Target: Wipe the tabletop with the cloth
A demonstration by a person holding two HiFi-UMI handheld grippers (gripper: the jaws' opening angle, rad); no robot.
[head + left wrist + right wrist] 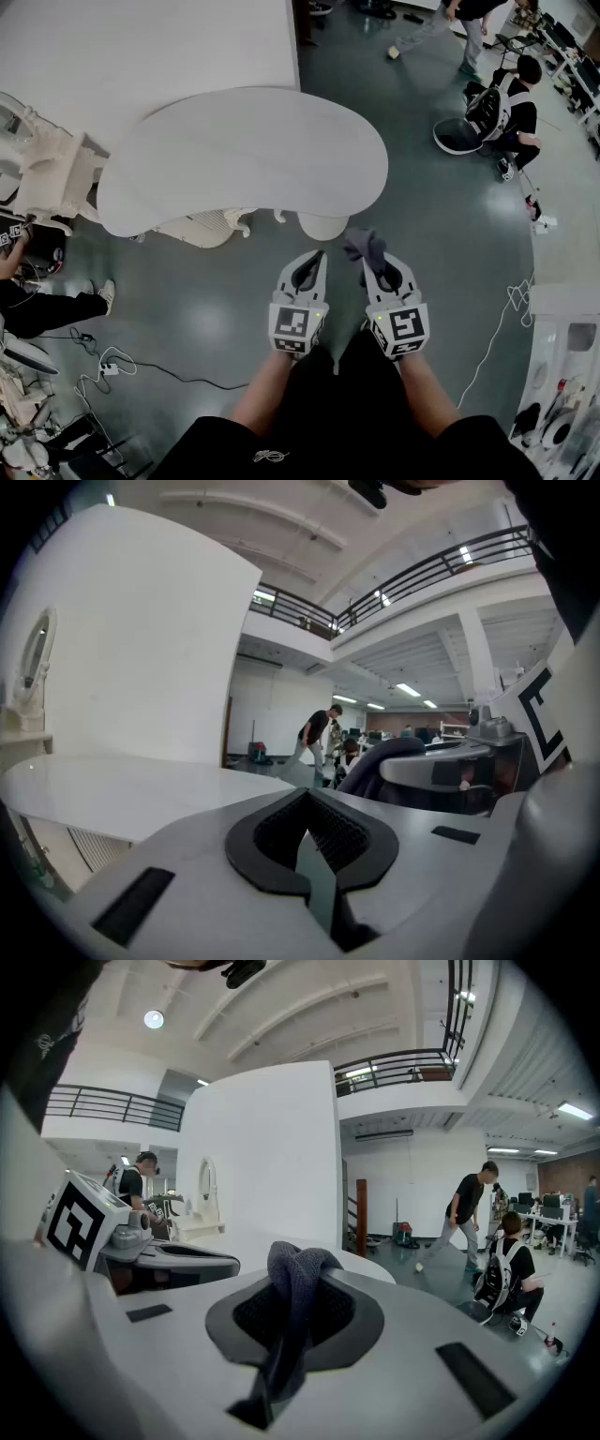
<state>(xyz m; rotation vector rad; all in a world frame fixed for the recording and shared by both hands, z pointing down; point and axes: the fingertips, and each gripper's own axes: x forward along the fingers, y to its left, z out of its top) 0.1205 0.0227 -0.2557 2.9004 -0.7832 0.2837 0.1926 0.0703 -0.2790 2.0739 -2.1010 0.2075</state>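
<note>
A white kidney-shaped tabletop [244,155] stands ahead of me above the green floor. My right gripper [376,259] is shut on a dark grey cloth [364,247], which bunches up out of its jaws; the cloth [292,1288] fills the gap in the right gripper view. My left gripper [314,262] is held beside it at the same height, short of the table's near edge, with its jaws shut and nothing between them. In the left gripper view the tabletop [122,794] lies to the left, and the right gripper [441,761] shows at the right.
White ornate furniture [47,173] stands left of the table, beside a large white wall block [141,47]. A person crouches [502,108] at the far right and another walks behind. Cables [112,366] trail over the floor at left. White shelving [562,375] lines the right edge.
</note>
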